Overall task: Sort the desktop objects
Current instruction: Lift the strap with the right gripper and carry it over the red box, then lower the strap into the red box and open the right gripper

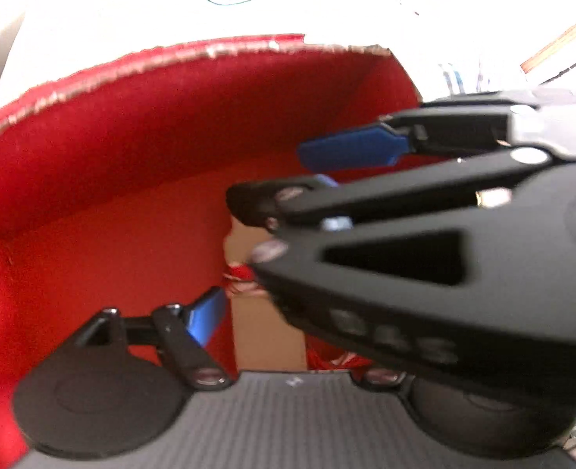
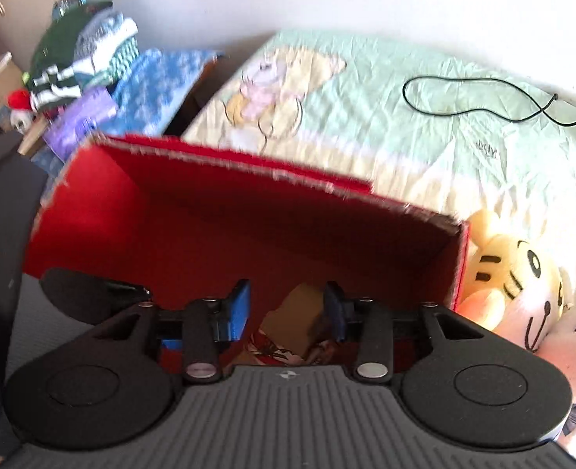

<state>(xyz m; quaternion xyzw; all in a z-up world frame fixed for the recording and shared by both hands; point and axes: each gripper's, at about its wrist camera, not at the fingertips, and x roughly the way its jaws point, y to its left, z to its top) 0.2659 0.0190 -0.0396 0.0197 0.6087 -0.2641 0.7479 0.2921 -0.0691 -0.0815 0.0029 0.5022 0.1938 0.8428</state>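
**A:** Both grippers are down in the red box [image 2: 210, 211] on the bed [image 2: 366, 117]. The right gripper [image 2: 286, 308] is at a middling gap. The brown packet [image 2: 297, 303] shows between its pads on the box floor, toward the near wall.

**B:** Looks like the drop-off step to me. And the left gripper [image 1: 280, 332]?

**A:** Wide, I'd say. Its one visible pad [image 1: 206, 312] stands clear of the packet.

**B:** So next, lift both straight up past the box rim, then go for another item.

**A:** Its other finger is hidden behind the right gripper. The packet is half covered and blurred, so I can't tell whether it lies flat or leans. The gripper bodies hide the box's near wall.
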